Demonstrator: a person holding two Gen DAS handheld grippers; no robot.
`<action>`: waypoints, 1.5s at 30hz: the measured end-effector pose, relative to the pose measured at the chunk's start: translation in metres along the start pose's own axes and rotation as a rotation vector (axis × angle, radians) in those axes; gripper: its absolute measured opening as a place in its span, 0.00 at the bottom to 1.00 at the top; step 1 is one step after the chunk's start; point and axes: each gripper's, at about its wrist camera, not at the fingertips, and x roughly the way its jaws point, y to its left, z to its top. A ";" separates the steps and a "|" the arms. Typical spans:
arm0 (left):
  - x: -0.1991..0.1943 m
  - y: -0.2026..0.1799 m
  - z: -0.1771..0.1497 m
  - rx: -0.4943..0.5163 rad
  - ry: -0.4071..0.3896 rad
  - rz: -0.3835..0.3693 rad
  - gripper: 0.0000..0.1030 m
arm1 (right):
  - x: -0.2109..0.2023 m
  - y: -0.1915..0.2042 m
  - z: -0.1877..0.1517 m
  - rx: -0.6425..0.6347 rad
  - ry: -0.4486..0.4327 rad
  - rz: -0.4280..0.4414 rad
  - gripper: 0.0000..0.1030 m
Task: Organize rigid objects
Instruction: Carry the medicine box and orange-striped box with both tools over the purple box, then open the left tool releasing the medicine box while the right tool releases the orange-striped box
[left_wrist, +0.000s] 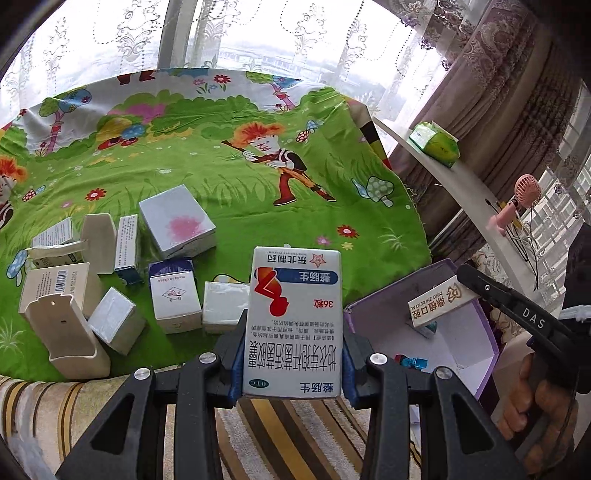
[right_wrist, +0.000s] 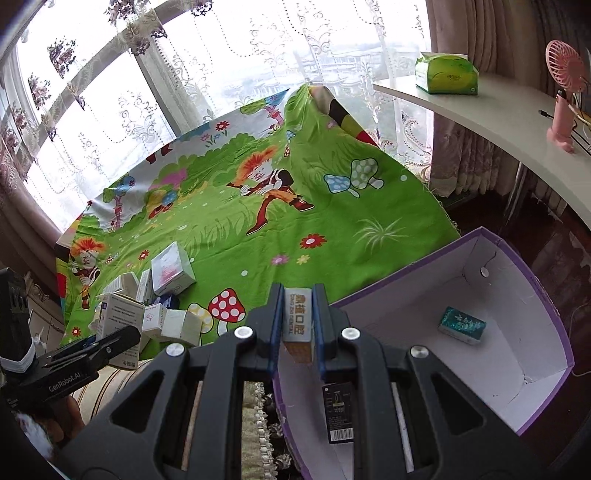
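The left tool (left_wrist: 291, 354) clamps a tall white medicine carton (left_wrist: 293, 321); the right tool (right_wrist: 298, 328) grips a narrow dental box (right_wrist: 298, 319) above the purple-rimmed cardboard bin (right_wrist: 517, 369).

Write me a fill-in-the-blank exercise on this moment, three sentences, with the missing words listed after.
1. The left gripper is shut on a white medicine box, while the right gripper is shut on a narrow ____ box.
2. The teal packet lies inside the ____ storage box.
3. The remaining pile of small boxes sits on the ____ cartoon cloth.

Missing words: dental; purple; green
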 end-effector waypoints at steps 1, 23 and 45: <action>0.003 -0.007 0.000 0.013 0.008 -0.012 0.40 | 0.000 -0.005 0.000 0.007 -0.001 -0.006 0.18; 0.062 -0.107 0.001 0.219 0.138 -0.138 0.41 | -0.002 -0.073 0.000 0.123 0.000 -0.068 0.18; 0.038 -0.083 0.009 0.135 0.047 -0.133 0.77 | -0.011 -0.079 0.003 0.145 0.000 -0.073 0.50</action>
